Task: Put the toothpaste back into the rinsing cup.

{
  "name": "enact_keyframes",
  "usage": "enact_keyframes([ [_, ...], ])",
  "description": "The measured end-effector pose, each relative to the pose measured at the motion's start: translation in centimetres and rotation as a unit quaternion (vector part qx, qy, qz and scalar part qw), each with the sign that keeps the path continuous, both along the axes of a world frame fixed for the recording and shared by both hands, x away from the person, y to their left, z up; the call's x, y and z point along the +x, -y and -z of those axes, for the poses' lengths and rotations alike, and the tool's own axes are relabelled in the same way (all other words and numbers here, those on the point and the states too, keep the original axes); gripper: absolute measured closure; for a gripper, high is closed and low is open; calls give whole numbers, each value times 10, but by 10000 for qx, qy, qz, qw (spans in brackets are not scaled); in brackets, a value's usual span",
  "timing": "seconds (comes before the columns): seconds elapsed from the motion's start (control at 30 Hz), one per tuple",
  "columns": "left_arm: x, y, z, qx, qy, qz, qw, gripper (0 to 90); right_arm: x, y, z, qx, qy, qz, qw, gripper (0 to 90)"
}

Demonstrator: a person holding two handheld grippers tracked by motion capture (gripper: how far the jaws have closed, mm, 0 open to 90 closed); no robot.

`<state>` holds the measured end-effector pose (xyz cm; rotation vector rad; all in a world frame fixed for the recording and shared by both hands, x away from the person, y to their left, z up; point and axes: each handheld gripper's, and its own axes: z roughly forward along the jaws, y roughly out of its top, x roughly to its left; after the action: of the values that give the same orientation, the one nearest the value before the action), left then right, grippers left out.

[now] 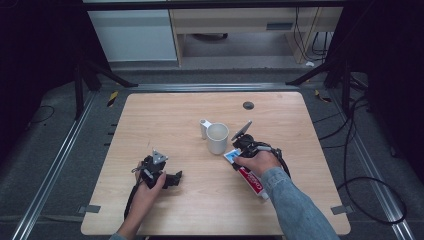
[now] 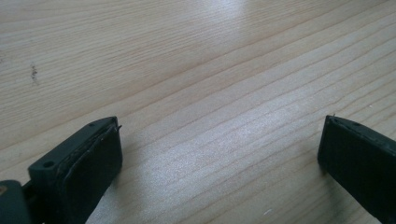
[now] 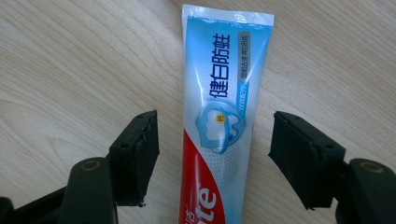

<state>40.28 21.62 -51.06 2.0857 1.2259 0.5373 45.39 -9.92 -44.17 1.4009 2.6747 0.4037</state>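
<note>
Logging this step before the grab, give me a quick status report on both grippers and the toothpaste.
Right gripper open, jaws straddling toothpaste tube, not touching. Left gripper open over bare table. Tube flat beside mug; nothing in the way.

Overhead table (image 1: pixel 165 110) view; two close-ups

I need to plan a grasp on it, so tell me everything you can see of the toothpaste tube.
The toothpaste tube is a soft-looking plastic tube, lying flat on the wooden table. Its crimped flat end is white and light blue with dark blue characters and a tooth emblem; farther down it turns red with white lettering. In the high view it lies slantwise just right of the white mug, apart from it. The right gripper straddles it, jaws open, pads clear of both sides. Its cap end is hidden.
</note>
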Motion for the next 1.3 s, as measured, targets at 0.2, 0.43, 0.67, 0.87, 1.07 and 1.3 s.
enact_keyframes([
  [0.2,0,0,0,-1,0,0,10000,0,2,-3,9,-22,-90,-18,10000,346],
  [0.43,0,0,0,0,0,1,10000,0,4,-4,13,-52,-110,-9,9999,378],
  [0.67,0,0,0,0,-2,-1,10000,0,5,-4,19,-57,-143,-21,9999,392],
  [0.87,0,0,0,1,-1,3,10000,0,9,-3,21,-60,-141,6,9999,411],
  [1.07,0,0,0,4,0,5,10000,0,11,-3,23,-90,-132,-8,9999,430],
  [1.3,0,0,0,6,2,7,10000,0,13,-3,23,-78,-131,-37,9999,437],
])
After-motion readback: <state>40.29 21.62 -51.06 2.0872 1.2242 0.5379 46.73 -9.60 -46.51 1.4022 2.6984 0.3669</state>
